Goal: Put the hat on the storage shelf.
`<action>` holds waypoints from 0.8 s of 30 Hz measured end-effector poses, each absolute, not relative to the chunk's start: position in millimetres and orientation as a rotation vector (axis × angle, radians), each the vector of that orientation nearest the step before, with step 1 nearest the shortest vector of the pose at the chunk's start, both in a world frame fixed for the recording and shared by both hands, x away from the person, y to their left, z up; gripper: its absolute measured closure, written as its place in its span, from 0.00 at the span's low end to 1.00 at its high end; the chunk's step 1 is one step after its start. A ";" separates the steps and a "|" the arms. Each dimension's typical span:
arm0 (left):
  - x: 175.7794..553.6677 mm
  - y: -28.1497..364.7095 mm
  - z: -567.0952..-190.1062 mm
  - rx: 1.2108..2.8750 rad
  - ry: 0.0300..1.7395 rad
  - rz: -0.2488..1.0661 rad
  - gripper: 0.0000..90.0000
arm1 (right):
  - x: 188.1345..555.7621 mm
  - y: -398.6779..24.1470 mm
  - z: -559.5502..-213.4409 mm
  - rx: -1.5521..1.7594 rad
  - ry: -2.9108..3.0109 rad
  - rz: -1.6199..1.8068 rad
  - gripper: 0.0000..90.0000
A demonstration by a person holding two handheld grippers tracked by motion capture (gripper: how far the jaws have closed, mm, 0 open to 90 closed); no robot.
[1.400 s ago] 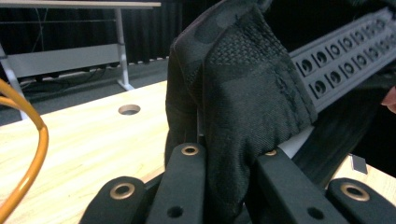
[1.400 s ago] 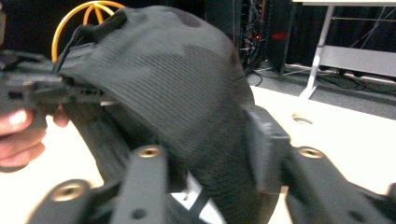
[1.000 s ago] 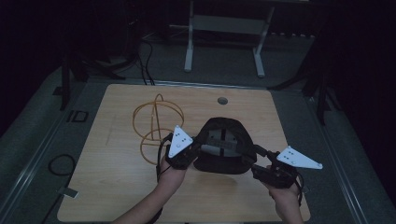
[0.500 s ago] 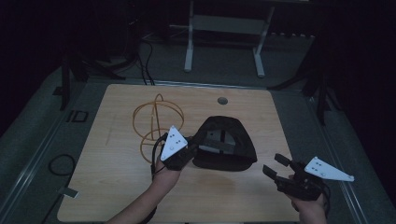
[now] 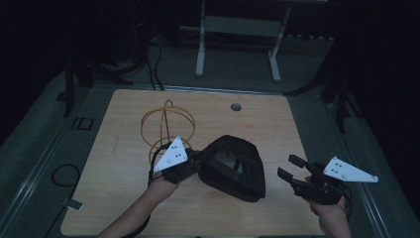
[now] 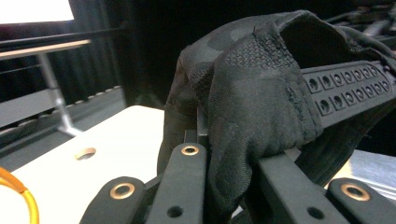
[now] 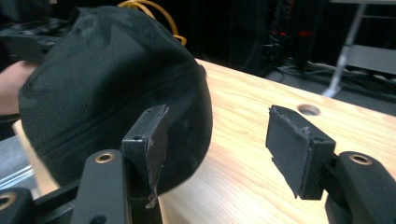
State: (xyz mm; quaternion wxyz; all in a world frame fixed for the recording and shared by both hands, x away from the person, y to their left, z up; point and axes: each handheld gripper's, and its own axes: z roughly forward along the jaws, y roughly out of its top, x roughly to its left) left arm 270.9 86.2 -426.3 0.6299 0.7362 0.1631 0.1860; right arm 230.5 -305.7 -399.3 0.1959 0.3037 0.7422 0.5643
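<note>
While the left hand-held gripper (image 5: 195, 166) is clamped tight on the back edge of the black baseball cap (image 5: 233, 166), right by the snapback strap (image 6: 348, 91), the right hand-held gripper (image 5: 291, 168) sits off to the cap's right with its jaws apart and nothing between them; they've just been closing a little. The cap is upside down near the middle of the wooden counter (image 5: 124, 198), just right of the orange wire frame (image 5: 166, 129). My guess is we're mid-job: one side is gripped, the other let go, so whatever shaping or flipping the cap needs isn't finished yet. Right gripper probably has to come back in for a fresh hold on the brim side.
</note>
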 end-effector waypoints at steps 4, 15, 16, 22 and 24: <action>275.2 97.1 -425.2 1.693 0.332 0.364 0.98 | 227.7 -295.7 -394.6 0.788 2.117 1.593 0.43; 274.9 110.2 -418.0 1.745 0.040 0.236 0.98 | 227.0 -262.3 -376.7 0.565 2.237 1.633 0.43; 273.8 109.7 -416.2 1.752 0.011 0.221 0.98 | 227.1 -259.4 -375.1 0.536 2.260 1.646 0.43; 273.8 107.2 -410.8 1.766 -0.071 0.150 0.98 | 217.6 -241.7 -370.0 0.328 2.394 1.673 0.42; 274.4 105.0 -411.2 1.778 -0.087 0.161 0.98 | 213.1 -235.7 -371.2 0.262 2.426 1.638 0.41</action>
